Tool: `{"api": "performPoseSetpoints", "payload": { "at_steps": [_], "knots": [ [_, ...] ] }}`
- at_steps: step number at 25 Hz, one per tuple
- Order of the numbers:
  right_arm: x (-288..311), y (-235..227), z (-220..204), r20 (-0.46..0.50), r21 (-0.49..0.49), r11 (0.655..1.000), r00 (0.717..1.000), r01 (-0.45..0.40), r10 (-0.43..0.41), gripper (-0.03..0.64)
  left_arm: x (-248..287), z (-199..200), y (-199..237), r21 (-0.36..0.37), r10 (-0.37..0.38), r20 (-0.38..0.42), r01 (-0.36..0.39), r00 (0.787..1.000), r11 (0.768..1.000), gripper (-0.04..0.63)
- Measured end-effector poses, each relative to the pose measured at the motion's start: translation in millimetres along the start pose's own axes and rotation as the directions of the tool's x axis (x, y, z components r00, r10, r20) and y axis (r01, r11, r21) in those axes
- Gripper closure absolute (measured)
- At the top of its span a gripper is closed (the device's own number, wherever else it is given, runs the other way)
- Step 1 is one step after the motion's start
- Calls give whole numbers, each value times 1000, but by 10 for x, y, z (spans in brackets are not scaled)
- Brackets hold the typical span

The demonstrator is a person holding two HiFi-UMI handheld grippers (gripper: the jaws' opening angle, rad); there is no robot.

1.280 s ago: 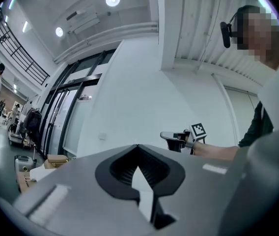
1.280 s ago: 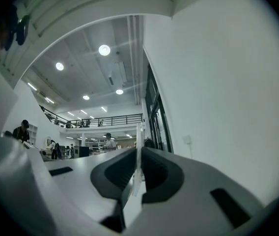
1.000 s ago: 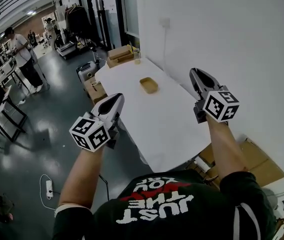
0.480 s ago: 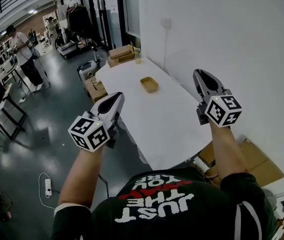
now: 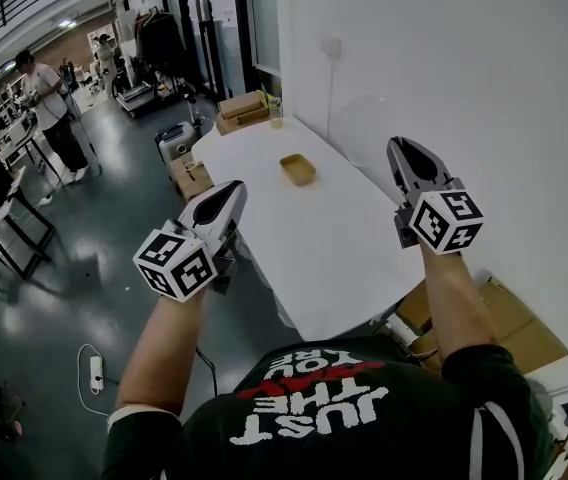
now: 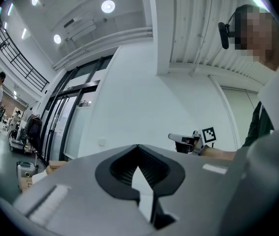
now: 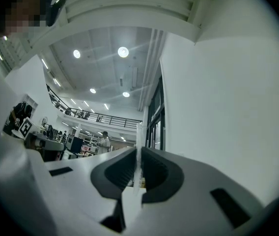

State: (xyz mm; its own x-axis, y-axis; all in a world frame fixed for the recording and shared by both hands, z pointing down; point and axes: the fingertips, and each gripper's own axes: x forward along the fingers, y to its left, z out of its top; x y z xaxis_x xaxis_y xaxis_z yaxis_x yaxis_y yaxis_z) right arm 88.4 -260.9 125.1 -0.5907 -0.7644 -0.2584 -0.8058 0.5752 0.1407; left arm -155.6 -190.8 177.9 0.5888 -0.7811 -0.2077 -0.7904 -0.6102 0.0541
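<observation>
I hold both grippers raised in the air above a long white table [image 5: 336, 258]. In the head view my left gripper [image 5: 232, 192] hangs over the table's left edge, shut and holding nothing. My right gripper [image 5: 401, 150] hovers over the table's right side by the white wall, also shut and empty. A small tan tray [image 5: 298, 169] lies on the table between and beyond them. In the left gripper view the jaws [image 6: 138, 149] meet against the wall, with the right gripper [image 6: 190, 141] beyond. The right gripper view shows its jaws [image 7: 138, 151] pressed together.
Cardboard boxes [image 5: 241, 105] sit at the table's far end, and more boxes [image 5: 192, 178] stand on the floor to its left. A large cardboard box [image 5: 509, 320] lies at the lower right. A person [image 5: 46, 118] stands far off at the left. The white wall [image 5: 464, 78] runs along the right.
The right gripper has drifted slightly right and turned, so the hall and my left gripper's marker cube now show in its view. The left gripper shifted a little left. Both stayed shut.
</observation>
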Motion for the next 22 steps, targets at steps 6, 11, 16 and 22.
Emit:
{"api": "performPoseSetpoints", "payload": {
  "at_steps": [6,11,16,22],
  "knots": [
    [-65,9,38,1,-9,1000,1000,-5,5,586,-14,7,-72,-2,0,2,0,1000,1000,588],
    [-82,12,46,3,-12,1000,1000,-10,10,586,-16,33,-104,2,2,7,-2,1000,1000,588],
    [-114,7,85,8,-16,1000,1000,-13,13,586,-30,64,-124,5,9,14,-9,1000,1000,588],
    [-137,39,82,12,-17,1000,1000,-15,15,586,-69,50,-144,6,9,16,-9,1000,1000,588]
  ]
}}
